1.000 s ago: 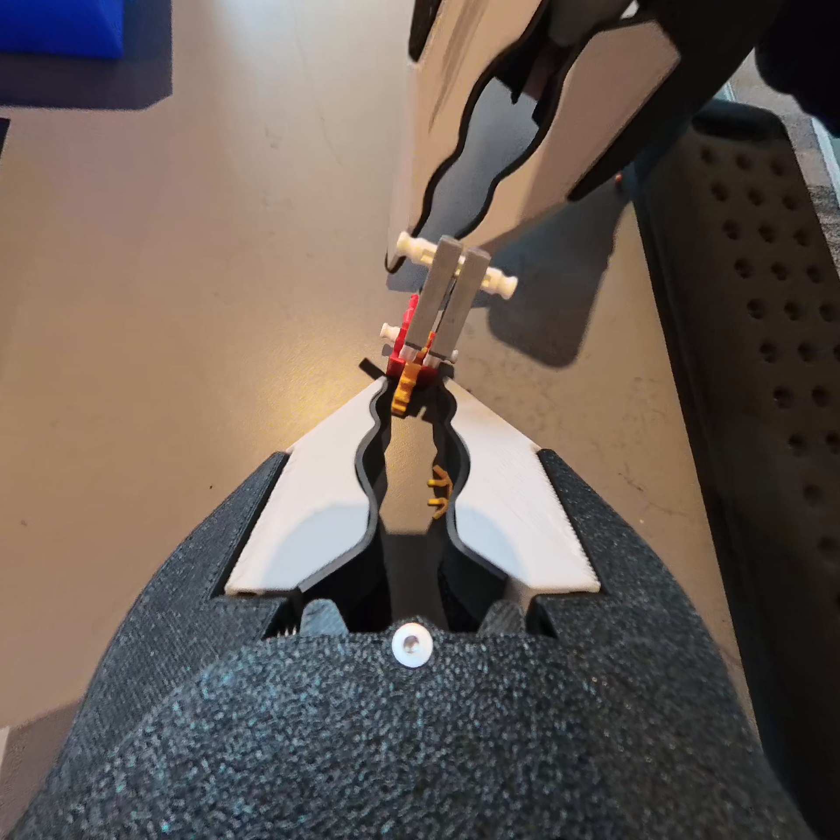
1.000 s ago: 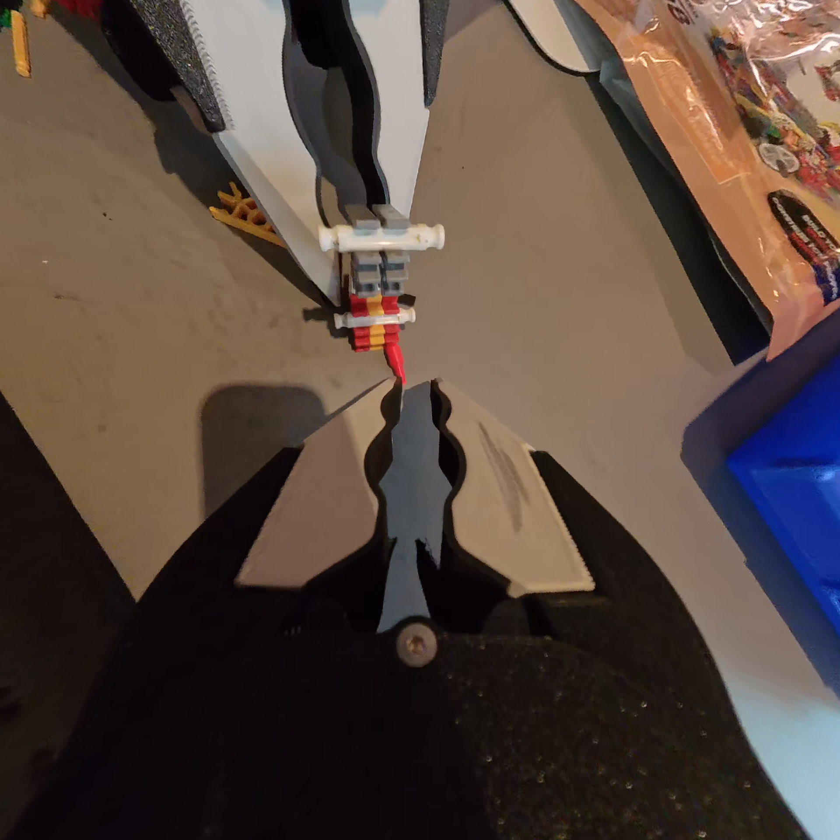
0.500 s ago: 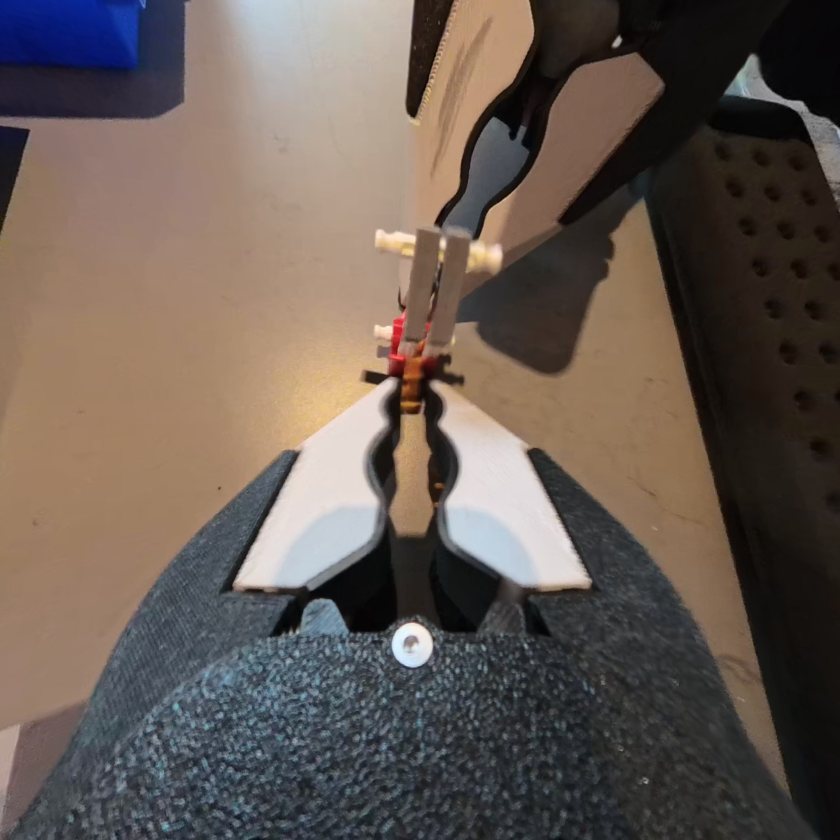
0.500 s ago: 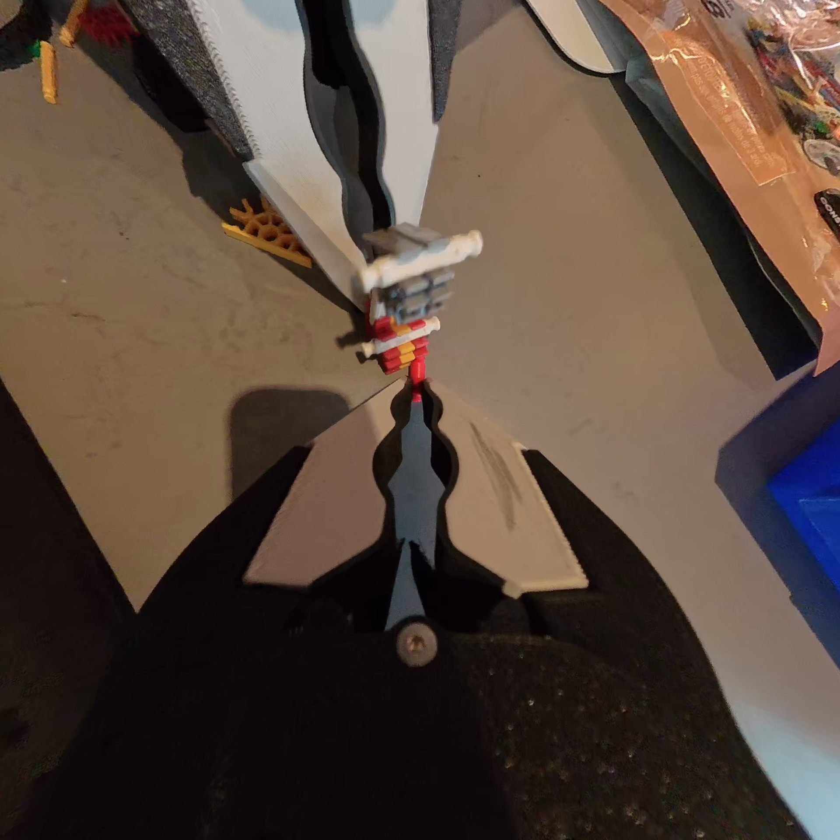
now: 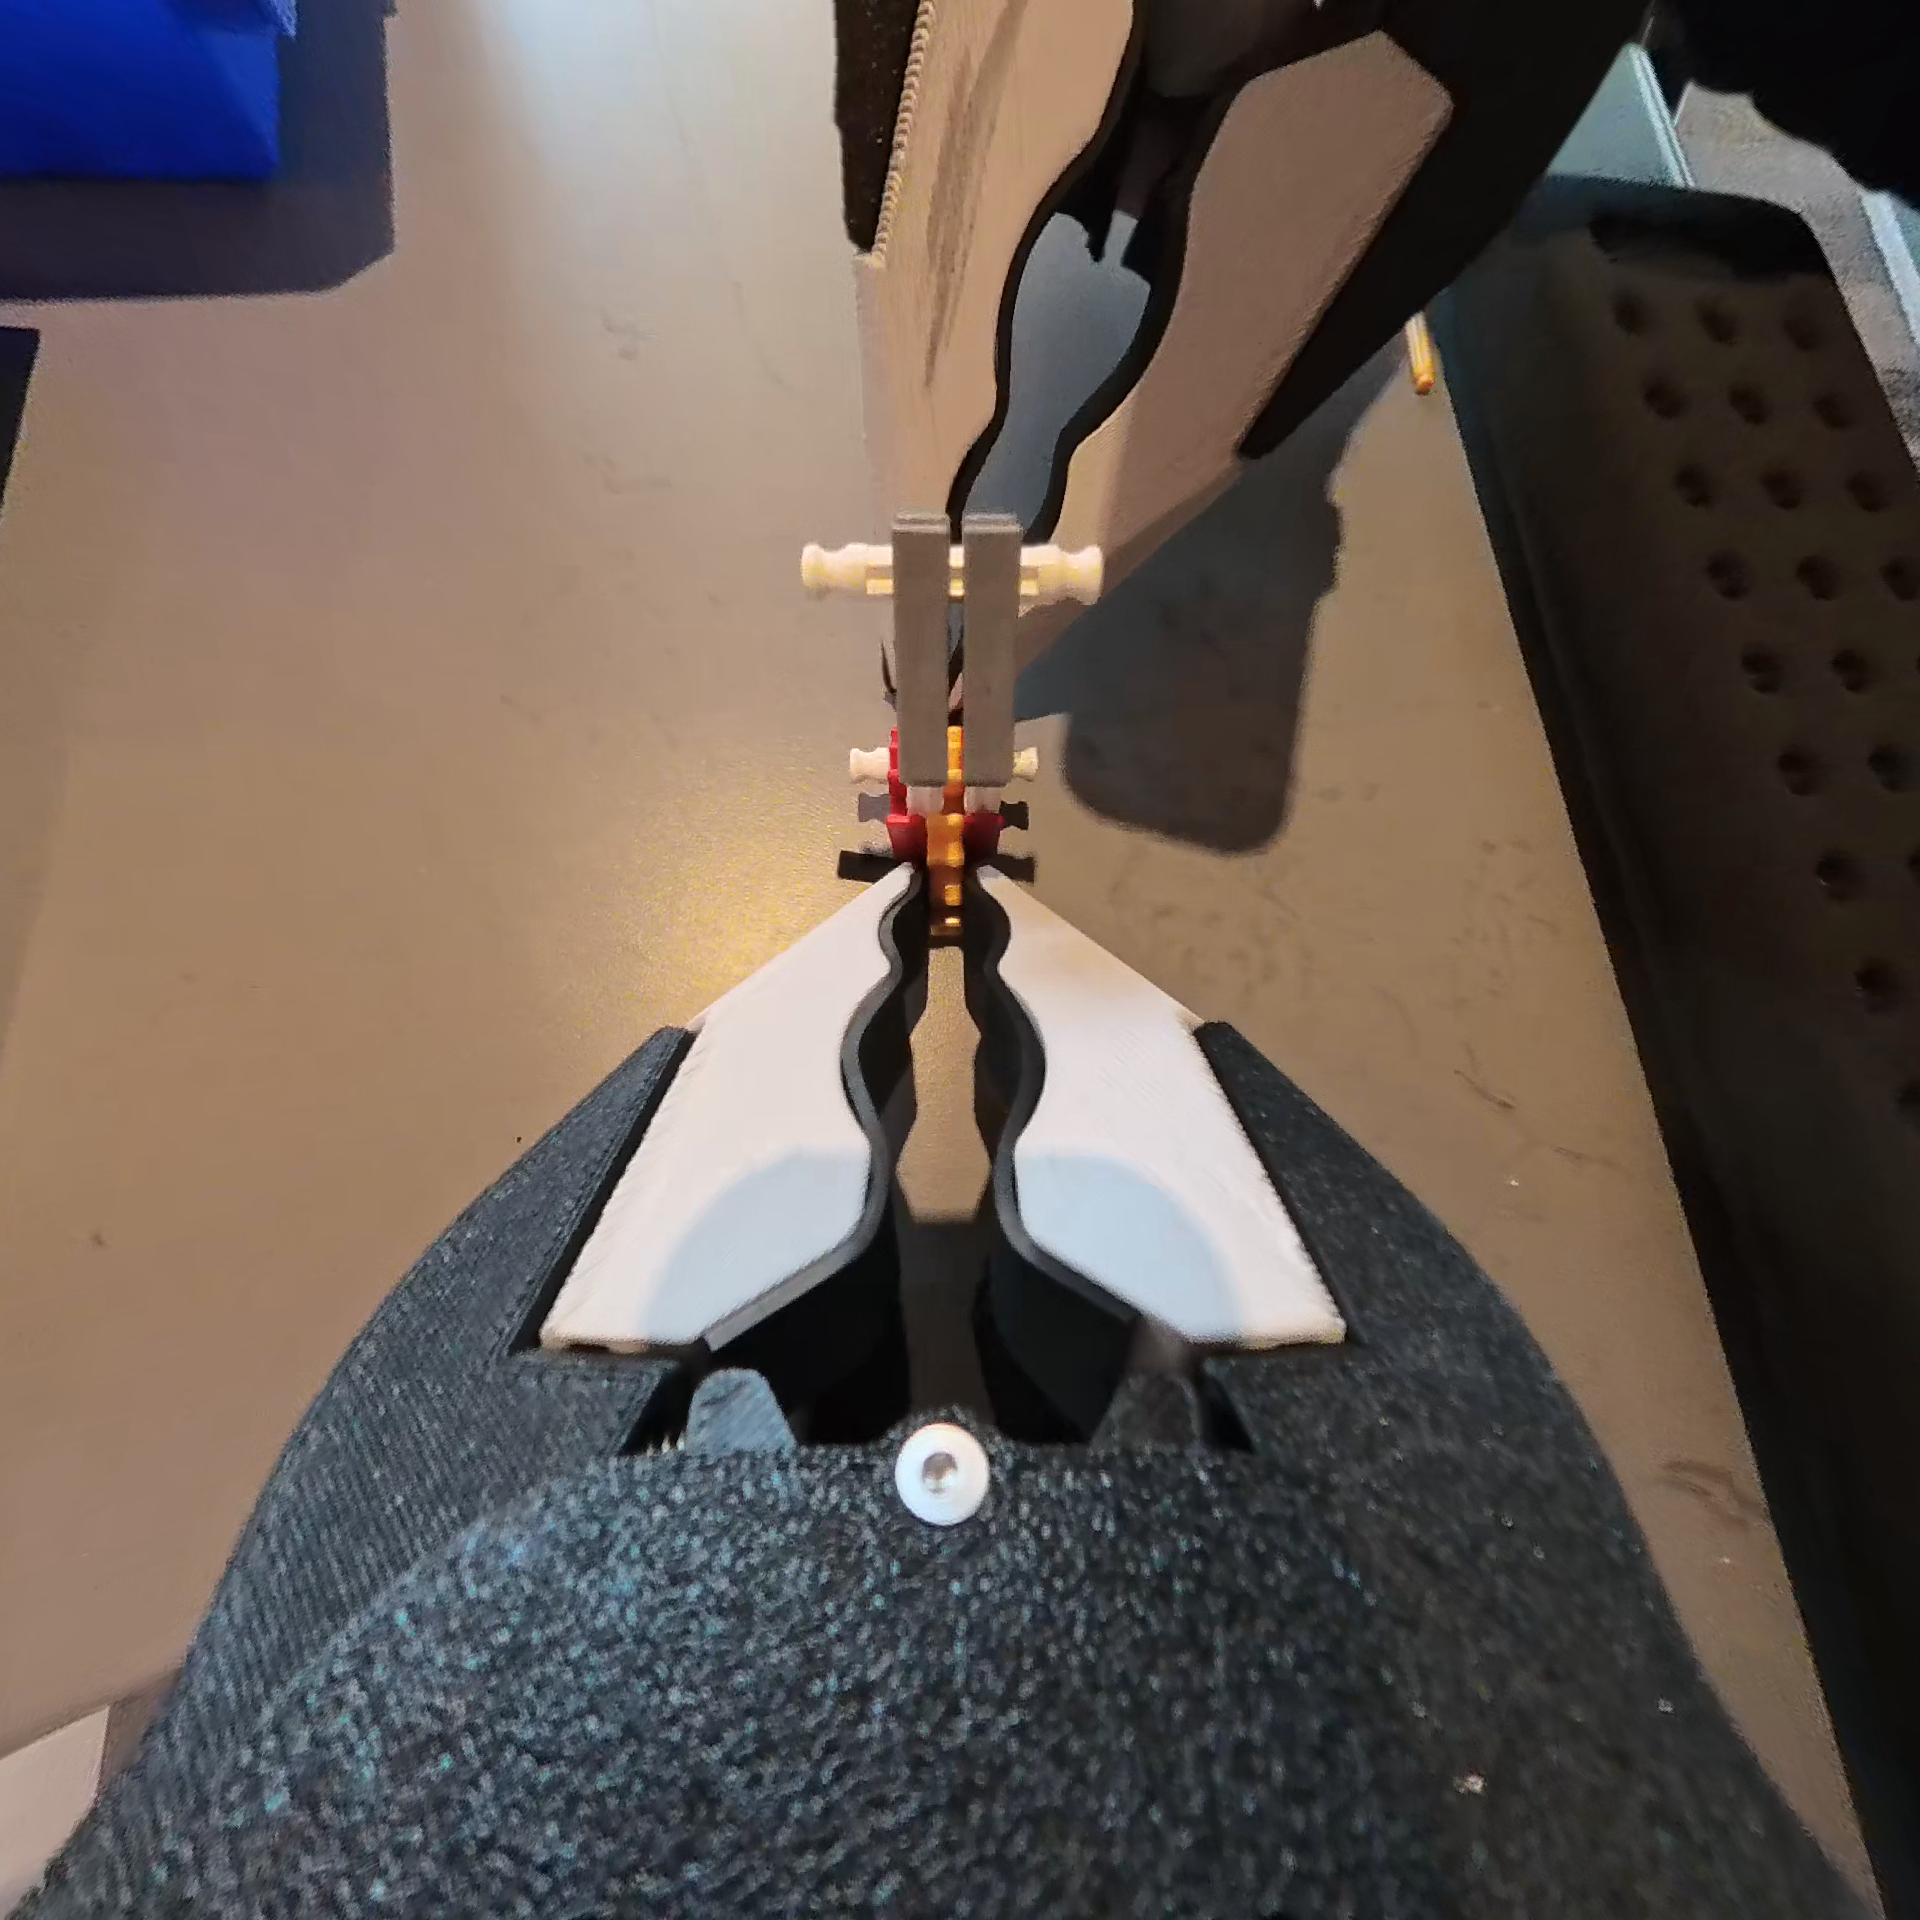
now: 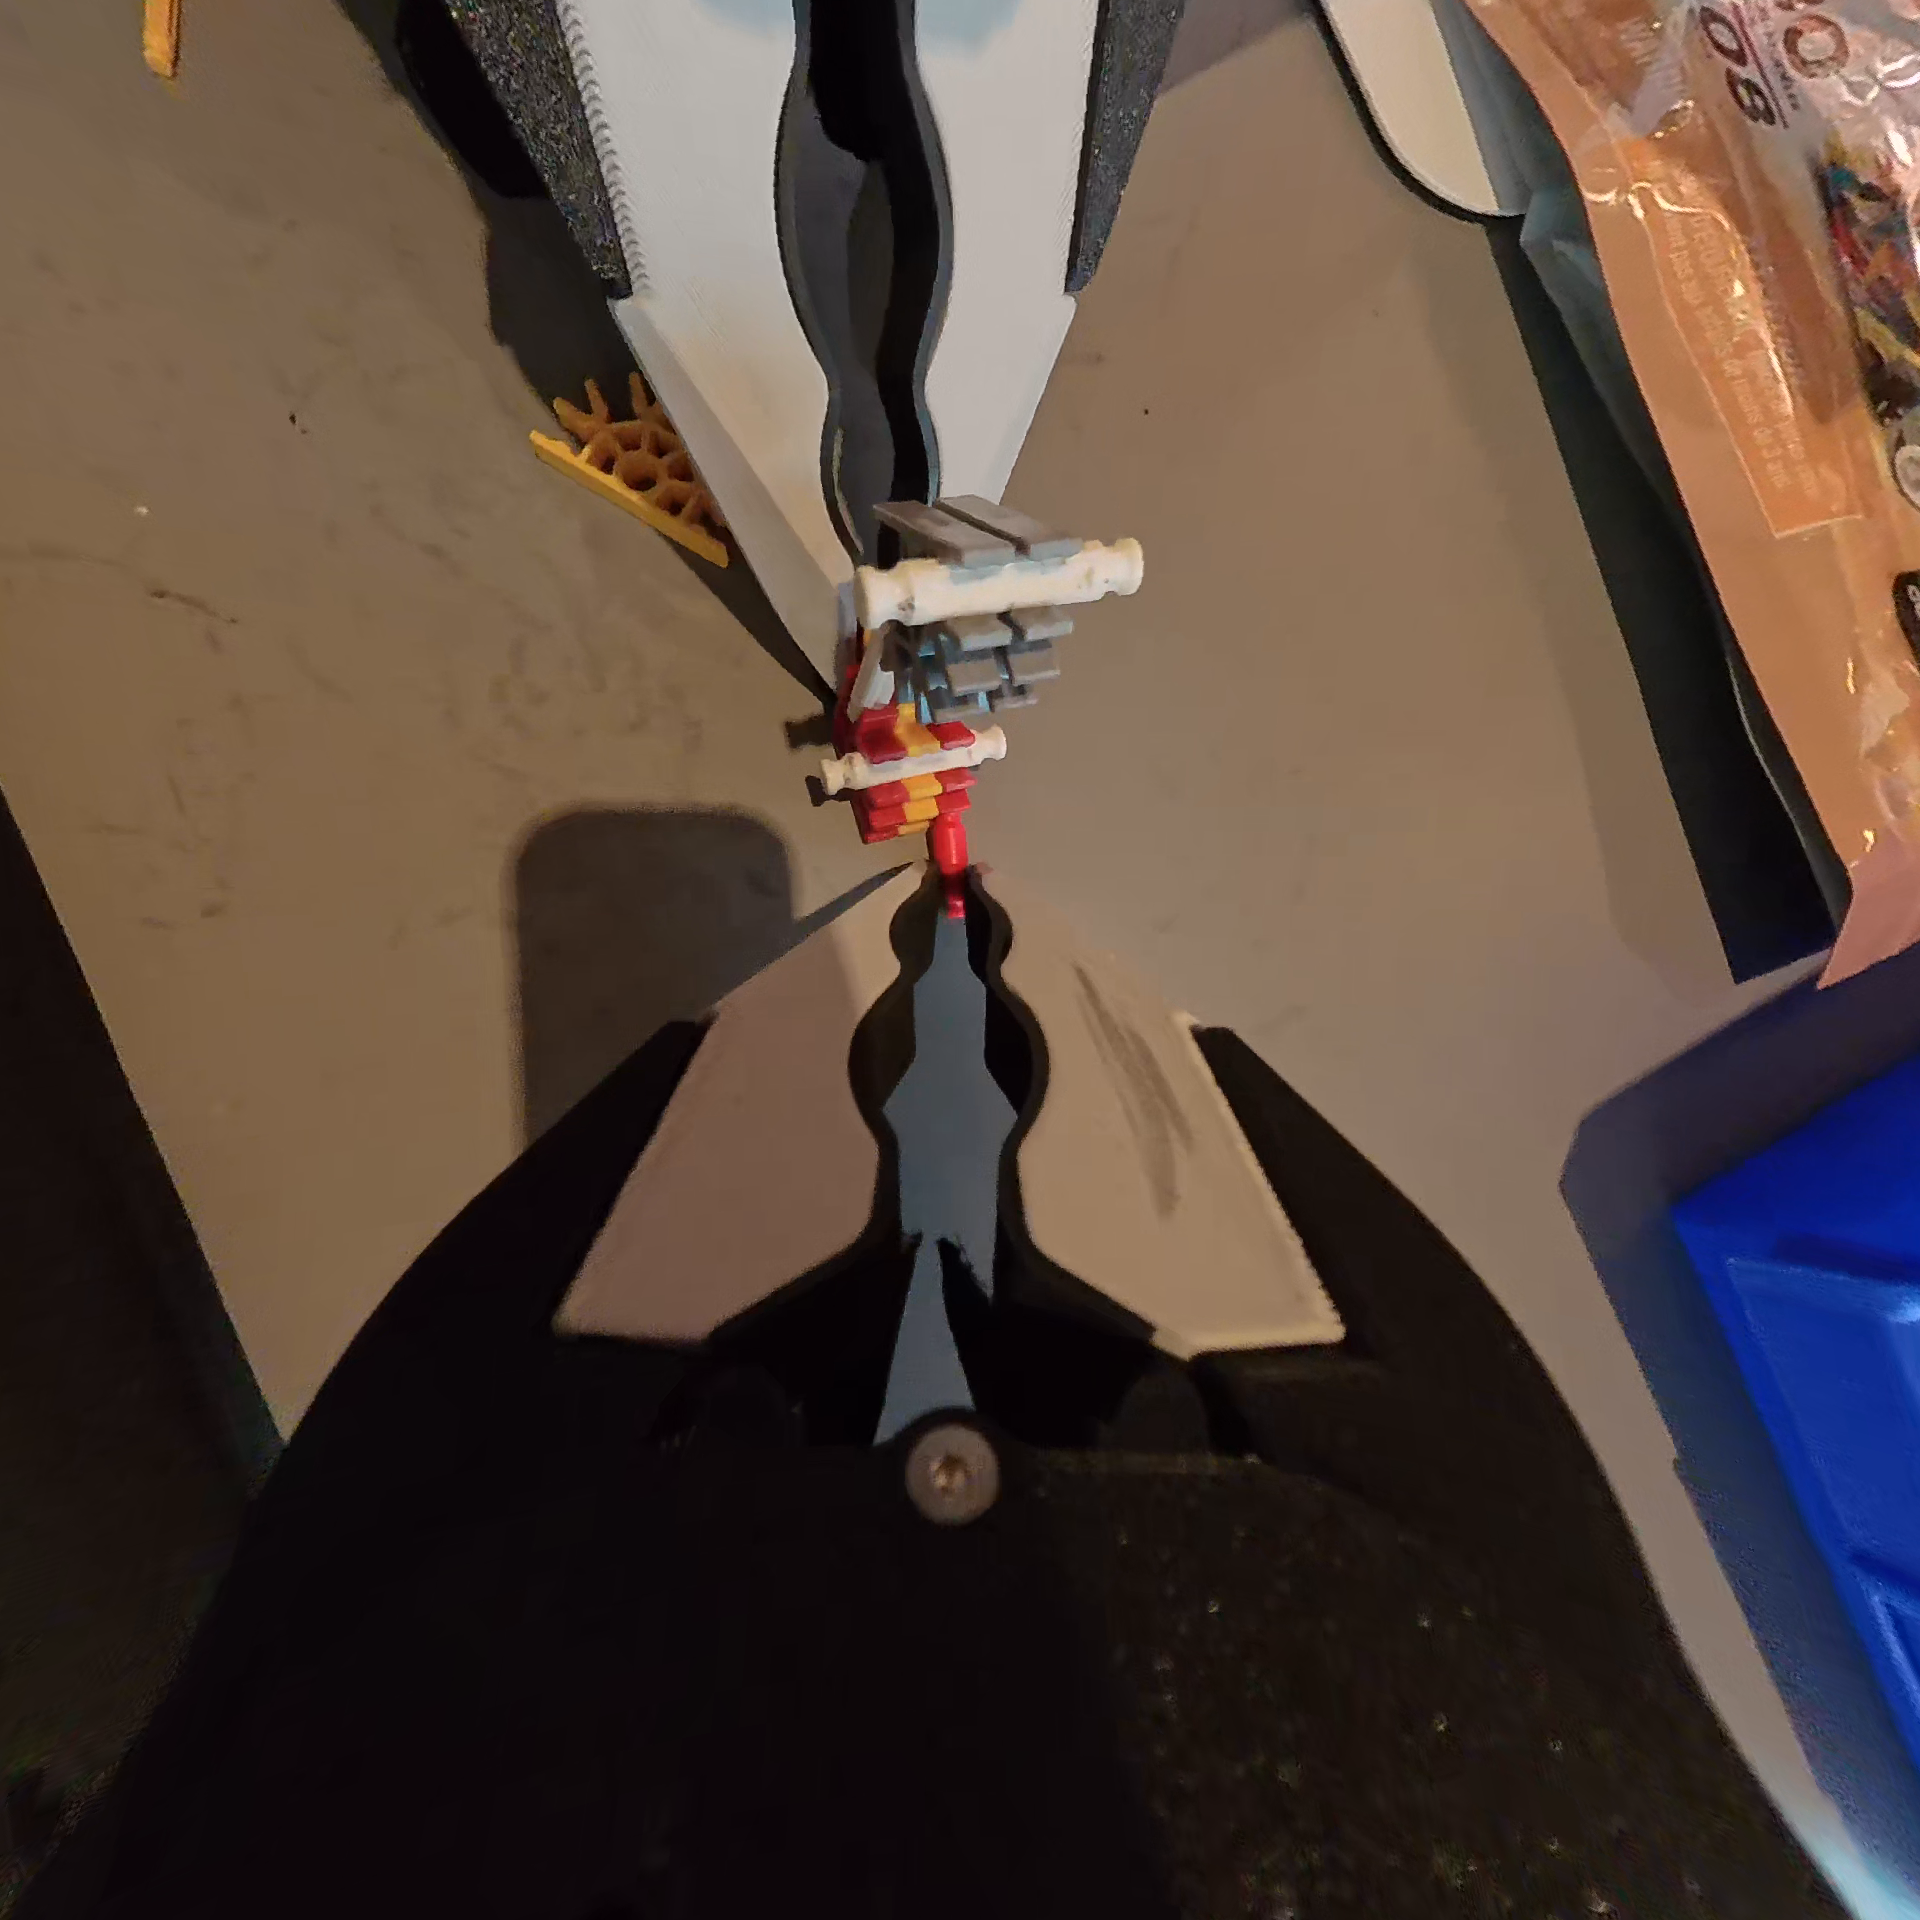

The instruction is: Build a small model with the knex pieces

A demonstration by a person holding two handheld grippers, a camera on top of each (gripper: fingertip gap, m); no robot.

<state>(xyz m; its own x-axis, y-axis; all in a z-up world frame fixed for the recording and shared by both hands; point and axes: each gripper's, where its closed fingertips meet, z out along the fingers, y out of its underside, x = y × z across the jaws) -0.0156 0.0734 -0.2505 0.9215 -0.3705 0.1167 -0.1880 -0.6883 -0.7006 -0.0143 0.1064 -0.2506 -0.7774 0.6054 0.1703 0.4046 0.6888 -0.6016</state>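
Both sets of jaws are nearly closed, each clamping a part of one small toy assembly [image 5: 951, 727] held above the table [image 5: 416, 727]. The left gripper [image 5: 948, 883] pinches the assembly's red and yellow connector end. The right gripper [image 6: 951, 883] pinches a short red rod [image 6: 948, 847] projecting from the opposite side of the same connector stack. The grey connectors [image 5: 953, 644] and two white rods [image 6: 997, 587] stand clear of both grippers. The two grippers meet tip to tip, with the assembly bridging them. A loose yellow connector [image 6: 634, 473] lies on the table beside the left gripper. A blue bin [image 6: 1808, 1351] and a clear bag of parts [image 6: 1714, 260] lie at the right side.
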